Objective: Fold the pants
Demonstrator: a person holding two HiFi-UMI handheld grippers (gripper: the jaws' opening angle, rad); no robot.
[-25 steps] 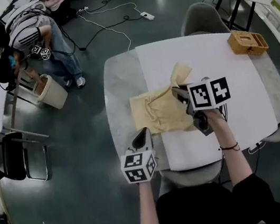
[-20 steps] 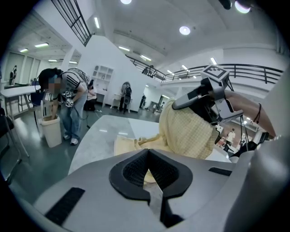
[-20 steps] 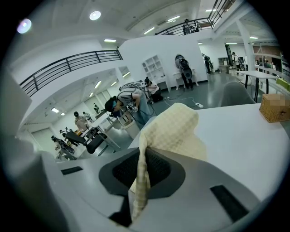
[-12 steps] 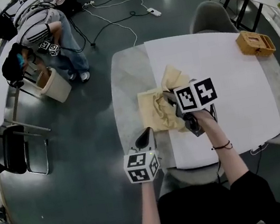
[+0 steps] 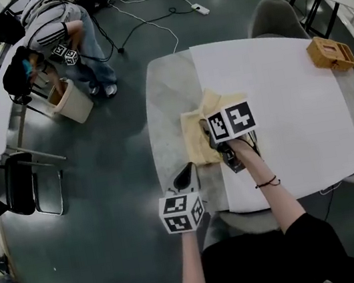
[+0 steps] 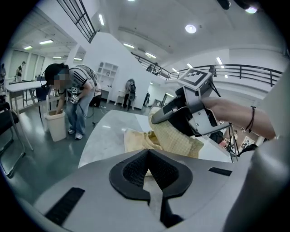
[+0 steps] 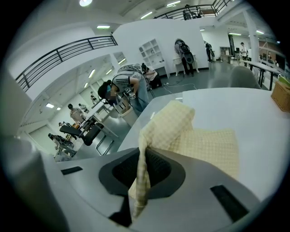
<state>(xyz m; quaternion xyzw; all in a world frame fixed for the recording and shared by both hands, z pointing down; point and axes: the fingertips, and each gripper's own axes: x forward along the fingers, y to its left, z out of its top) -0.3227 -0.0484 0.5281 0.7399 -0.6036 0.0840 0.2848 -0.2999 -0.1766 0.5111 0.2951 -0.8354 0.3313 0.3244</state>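
The pale yellow checked pants (image 5: 197,135) lie bunched on the grey table (image 5: 162,116), near its left edge. My right gripper (image 5: 213,140) is over them, shut on a fold of the cloth. In the right gripper view that fold (image 7: 141,179) hangs pinched between the jaws, and the rest of the pants (image 7: 208,145) lies flat beyond. My left gripper (image 5: 185,171) hovers at the table's near-left edge, short of the cloth, its jaws together with nothing between them. In the left gripper view the right gripper (image 6: 158,118) holds the pants (image 6: 174,138) just ahead of the left gripper (image 6: 148,156).
A white sheet (image 5: 295,116) covers the right part of the table. A small wooden basket (image 5: 331,53) stands at its far right corner. A grey chair (image 5: 277,17) is behind the table. At the far left a person (image 5: 53,37) bends over a bin (image 5: 71,100).
My right gripper has moved left and down with the cloth, laying the raised part of the pants over the rest. The left gripper has shifted only slightly.
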